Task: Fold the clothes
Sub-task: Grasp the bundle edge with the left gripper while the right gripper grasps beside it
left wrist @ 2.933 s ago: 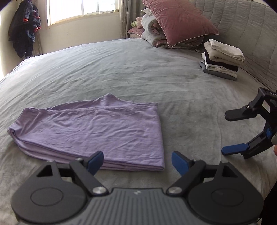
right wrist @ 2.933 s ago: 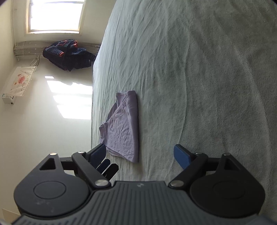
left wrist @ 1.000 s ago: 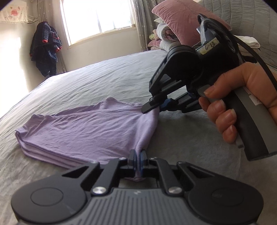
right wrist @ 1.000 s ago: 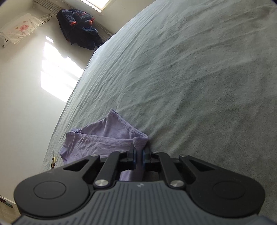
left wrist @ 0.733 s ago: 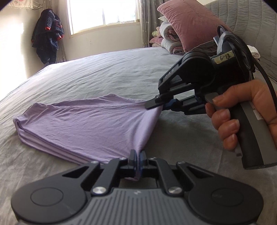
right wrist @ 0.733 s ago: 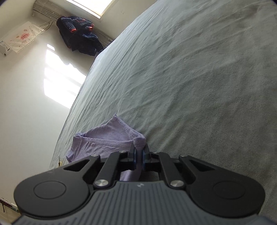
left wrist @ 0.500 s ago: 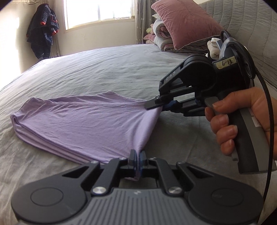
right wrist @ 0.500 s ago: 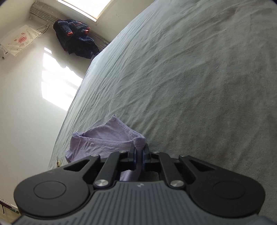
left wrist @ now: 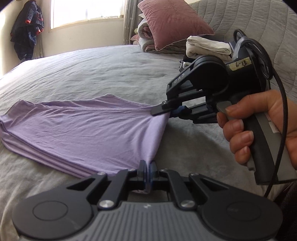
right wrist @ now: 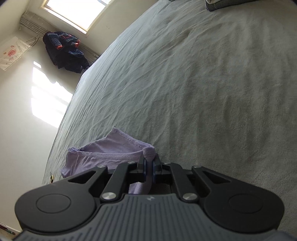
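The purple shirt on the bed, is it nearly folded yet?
Partly. The purple shirt already lies doubled in flat layers on the grey bedspread. Right now both tongs are shut on one end of it: the left tongs and the right tongs each pinch a corner, lifted off the bed. That end is not yet laid down, and the shirt is not on the folded pile.

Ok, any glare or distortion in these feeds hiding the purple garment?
Left wrist view: window blown out, fisheye bends the bed, purple garment evenly lit and sharp. Right wrist view: horizon tilted, sun patch on the wall overexposed, garment partly hidden behind the tongs.
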Action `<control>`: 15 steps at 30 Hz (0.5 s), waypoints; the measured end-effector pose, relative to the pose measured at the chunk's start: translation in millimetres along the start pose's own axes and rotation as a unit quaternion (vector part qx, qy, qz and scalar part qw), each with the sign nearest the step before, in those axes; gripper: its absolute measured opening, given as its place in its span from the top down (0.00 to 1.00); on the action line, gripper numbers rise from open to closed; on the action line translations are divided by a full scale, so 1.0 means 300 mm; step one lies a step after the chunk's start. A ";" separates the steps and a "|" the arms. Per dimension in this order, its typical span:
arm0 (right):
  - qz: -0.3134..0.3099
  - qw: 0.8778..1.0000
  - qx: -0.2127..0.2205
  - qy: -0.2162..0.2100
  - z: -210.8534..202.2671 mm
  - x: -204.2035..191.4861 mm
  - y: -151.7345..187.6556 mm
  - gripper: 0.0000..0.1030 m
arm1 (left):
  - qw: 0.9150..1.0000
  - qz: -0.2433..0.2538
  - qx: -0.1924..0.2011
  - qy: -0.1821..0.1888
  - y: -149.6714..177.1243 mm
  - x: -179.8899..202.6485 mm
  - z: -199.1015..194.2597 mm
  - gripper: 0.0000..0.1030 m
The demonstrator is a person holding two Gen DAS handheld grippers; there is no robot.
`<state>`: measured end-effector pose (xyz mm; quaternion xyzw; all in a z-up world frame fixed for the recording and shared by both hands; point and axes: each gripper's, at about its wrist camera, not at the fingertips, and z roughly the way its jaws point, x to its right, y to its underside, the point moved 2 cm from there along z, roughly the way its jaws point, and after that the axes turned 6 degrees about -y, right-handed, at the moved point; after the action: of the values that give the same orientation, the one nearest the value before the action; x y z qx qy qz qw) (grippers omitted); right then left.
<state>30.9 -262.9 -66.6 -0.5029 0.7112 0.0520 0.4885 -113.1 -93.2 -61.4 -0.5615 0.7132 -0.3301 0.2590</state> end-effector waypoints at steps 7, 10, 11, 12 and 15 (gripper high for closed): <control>-0.028 0.999 -0.012 0.029 0.054 -0.097 -0.019 0.94 | 0.994 -0.090 -0.021 0.057 -0.027 -0.104 0.034 0.97; -0.034 0.998 -0.019 0.043 0.075 -0.133 -0.031 0.94 | 0.990 -0.119 -0.021 0.077 -0.052 -0.140 0.043 0.97; -0.036 0.998 -0.022 0.047 0.081 -0.143 -0.034 0.94 | 0.988 -0.127 -0.019 0.082 -0.060 -0.152 0.045 0.97; -0.037 0.998 -0.024 0.051 0.086 -0.151 -0.038 0.94 | 0.987 -0.135 -0.018 0.087 -0.066 -0.164 0.044 0.97; -0.034 0.998 -0.030 0.052 0.103 -0.183 -0.056 0.94 | 0.982 -0.161 -0.014 0.102 -0.085 -0.214 0.042 0.97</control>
<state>64.5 -217.2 -34.4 -0.5433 0.7162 0.0299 0.4369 -72.6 -36.8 -50.1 -0.6362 0.6408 -0.4124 0.1205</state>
